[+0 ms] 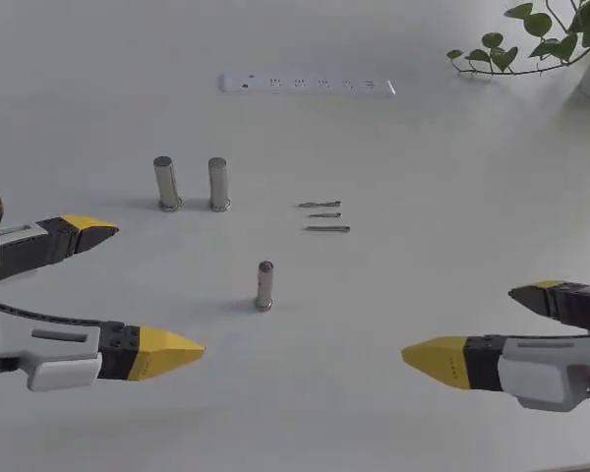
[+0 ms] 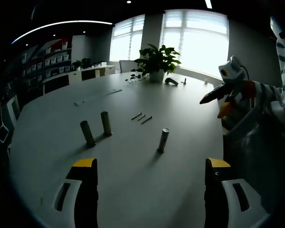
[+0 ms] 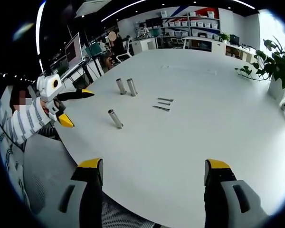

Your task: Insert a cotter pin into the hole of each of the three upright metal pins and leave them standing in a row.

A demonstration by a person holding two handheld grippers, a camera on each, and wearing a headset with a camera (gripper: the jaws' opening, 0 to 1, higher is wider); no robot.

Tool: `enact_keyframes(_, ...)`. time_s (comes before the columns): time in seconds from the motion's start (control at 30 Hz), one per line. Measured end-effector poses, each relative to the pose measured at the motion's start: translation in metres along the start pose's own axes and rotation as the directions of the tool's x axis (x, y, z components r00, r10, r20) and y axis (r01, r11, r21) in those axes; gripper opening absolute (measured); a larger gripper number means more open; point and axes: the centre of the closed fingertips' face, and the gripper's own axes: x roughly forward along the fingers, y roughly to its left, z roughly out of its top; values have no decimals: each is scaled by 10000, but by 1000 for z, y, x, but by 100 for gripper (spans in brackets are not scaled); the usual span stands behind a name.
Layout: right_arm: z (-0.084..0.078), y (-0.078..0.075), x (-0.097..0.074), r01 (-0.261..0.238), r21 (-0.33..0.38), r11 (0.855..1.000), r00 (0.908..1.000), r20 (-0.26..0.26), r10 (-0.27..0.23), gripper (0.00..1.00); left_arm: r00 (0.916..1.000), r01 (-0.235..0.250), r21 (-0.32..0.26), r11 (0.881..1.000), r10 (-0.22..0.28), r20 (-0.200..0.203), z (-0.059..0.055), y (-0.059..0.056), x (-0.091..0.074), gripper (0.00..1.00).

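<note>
With our yellow-tipped left gripper [image 1: 157,288] and right gripper [image 1: 458,324] both spread empty over the near edge of the white table [image 1: 423,147], the three thin silver cotter pins [image 1: 324,215] lie mid-table, long axes along that edge, nearer the right, beside three upright grey metal pins [image 1: 218,184].

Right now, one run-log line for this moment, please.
left tongs open; right tongs open; three upright grey metal pins one apart; three thin metal cotter pins on white table
</note>
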Motion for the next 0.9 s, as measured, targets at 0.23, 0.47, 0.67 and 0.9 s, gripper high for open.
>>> enact_keyframes(0.23, 21, -29, -6, 241, -419, 9988, 9995, 209, -233, 80, 9999, 92, -280, 9996, -89, 85, -3, -5, -8, 95)
enact_keyframes(0.47, 52, -55, -6, 378, -1343, 9902, 9988, 363, -332, 79, 9996, 188, -398, 9990, -195, -182, -11, -15, -12, 99)
enact_keyframes(0.67, 78, -65, 7, 28, -1906, 9817, 9987, 500, 69, 76, 9981, 251, -509, 9984, -279, -548, -19, -22, -16, 99)
enact_keyframes(0.9, 90, -61, 33, -874, -3484, 9333, 9962, -288, 826, 69, 9957, 278, -646, 9975, -334, -867, -24, -27, -24, 99)
